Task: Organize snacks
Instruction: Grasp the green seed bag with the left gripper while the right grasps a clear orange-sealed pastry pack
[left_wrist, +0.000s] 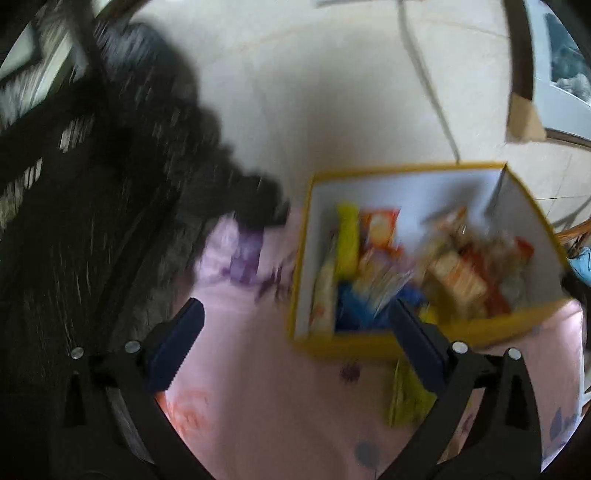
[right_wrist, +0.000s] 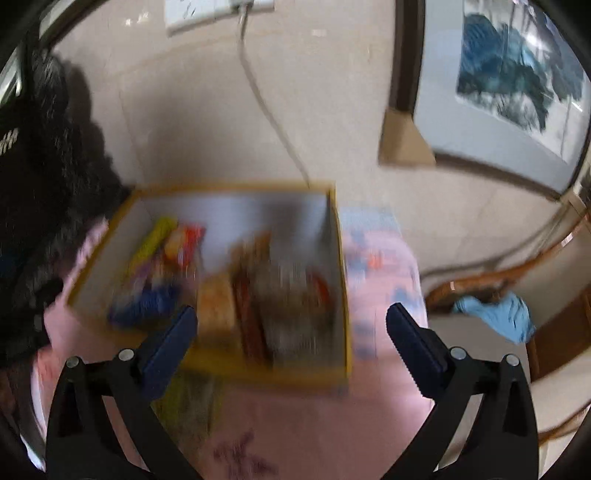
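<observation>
Both claws, the left gripper (left_wrist: 291, 347) and right gripper (right_wrist: 288, 347), gape wide and empty above the yellow box (left_wrist: 369, 349) of mostly packed snacks (left_wrist: 454, 277) on the pink cloth (left_wrist: 258, 387), while one yellow-green packet (left_wrist: 404, 402) apparently still waits just outside its near wall.

A yellow box (left_wrist: 417, 334) with matt white card-like inner walls is sitting on soft pink printed cloth (left_wrist: 236, 398). Inside the box, glossy snack wrappers (left_wrist: 380, 229) are catching light, though blur is hiding detail. Behind the box, a smooth pale wall (left_wrist: 332, 92) is showing. Left of the box, dark shaggy fabric (left_wrist: 92, 229) is looking rough. The black claw arms are looking like matt plastic.
</observation>
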